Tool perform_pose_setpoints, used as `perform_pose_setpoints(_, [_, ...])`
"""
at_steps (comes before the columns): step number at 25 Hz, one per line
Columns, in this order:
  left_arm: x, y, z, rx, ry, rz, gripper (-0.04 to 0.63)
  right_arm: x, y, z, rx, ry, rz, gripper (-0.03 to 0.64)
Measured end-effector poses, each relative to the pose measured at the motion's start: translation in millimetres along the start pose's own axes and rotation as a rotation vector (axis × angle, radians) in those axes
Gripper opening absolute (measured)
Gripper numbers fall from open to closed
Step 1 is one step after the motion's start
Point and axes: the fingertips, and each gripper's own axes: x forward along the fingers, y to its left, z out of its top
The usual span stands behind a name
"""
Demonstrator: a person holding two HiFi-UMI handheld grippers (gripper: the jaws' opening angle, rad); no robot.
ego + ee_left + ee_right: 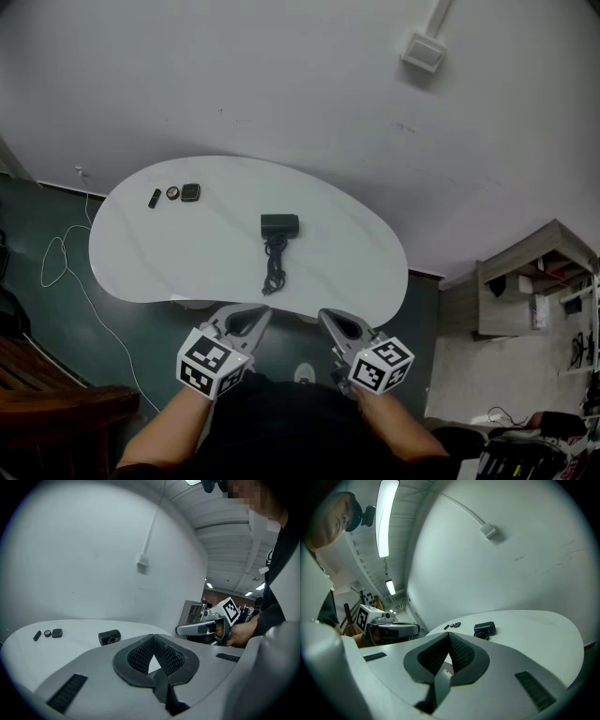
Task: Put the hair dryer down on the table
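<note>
- Head view: the hair dryer (279,226) lies flat near the middle of the white table (356,272), with its cord (275,267) trailing from it toward the person. Nothing holds it, so the set-down looks complete.
- The left gripper (265,314) and right gripper (324,318) hang side by side on the person's side of the hair dryer, well apart from it and just off the table's near edge. This looks like a resting pose.
- Three small dark items (172,193) sit far to the left of the hair dryer. No container stands on the table. An open shelf unit (525,272) stands well to the right of the hair dryer, and its contents are too small to tell.
- Left gripper view: the left gripper's (152,641) jaws are pressed together at the tips with nothing between them. The hair dryer (109,637) rests beyond them, slightly left.
- Right gripper view: the right gripper's (449,638) jaws are likewise closed and empty. The hair dryer (484,629) sits ahead, slightly right, untouched.
</note>
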Motion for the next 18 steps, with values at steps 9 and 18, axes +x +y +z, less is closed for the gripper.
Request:
perform_pose_setpoints(9, [-1.9, -0.3, 0.9, 0.001, -0.001, 0.002, 0.011, 0.8, 1.4, 0.1, -0.001, 0.002, 0.003, 0.008])
perform_pose_setpoints(18, [-5.0, 0.9, 0.7, 0.006, 0.000, 0.000, 0.011, 3.2, 4.6, -0.1, -0.006, 0.007, 0.005, 0.008])
